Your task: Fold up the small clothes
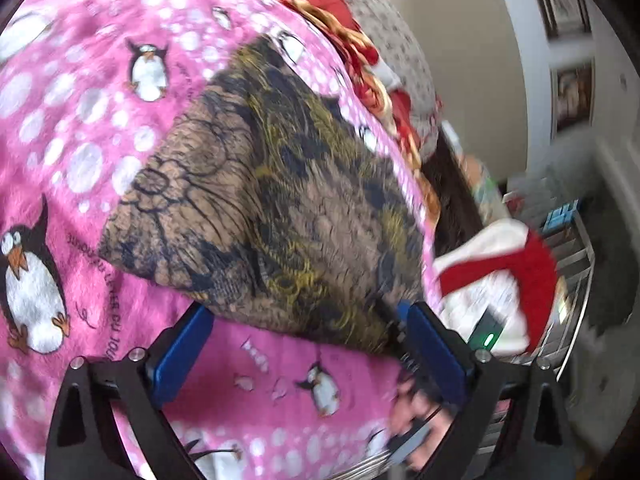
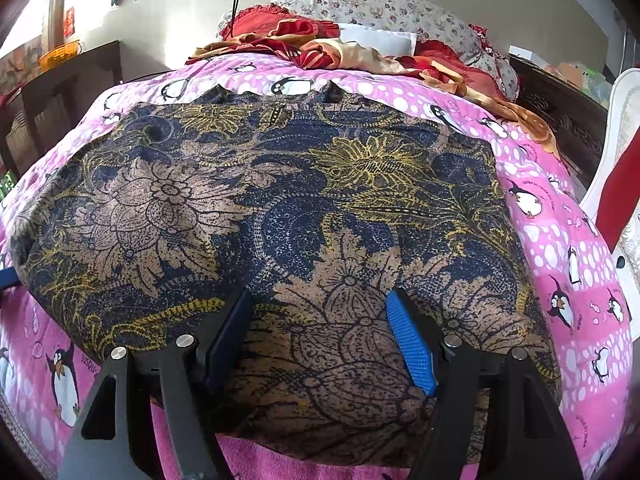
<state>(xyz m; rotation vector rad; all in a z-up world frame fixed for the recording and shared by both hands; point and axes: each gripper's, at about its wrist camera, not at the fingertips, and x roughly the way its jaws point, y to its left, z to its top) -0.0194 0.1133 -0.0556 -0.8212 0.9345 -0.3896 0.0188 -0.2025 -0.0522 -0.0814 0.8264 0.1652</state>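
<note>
Both tongs stand with jaws spread: the right gripper (image 2: 320, 320), its ribbed blue pads (image 2: 412, 350) apart, hovers over the near hem of a floral garment (image 2: 280, 208), gripping nothing; the left gripper (image 1: 308, 344) straddles the same cloth's corner at 6 o'clock, not clamped on it. The thin printed fabric, navy, tan and mustard with lace-like flower outlines, lies spread flat on a fuzzy pink penguin blanket (image 2: 560, 240). Crumpled red-and-gold cloth (image 2: 304, 44) lies heaped at 12 o'clock.
</note>
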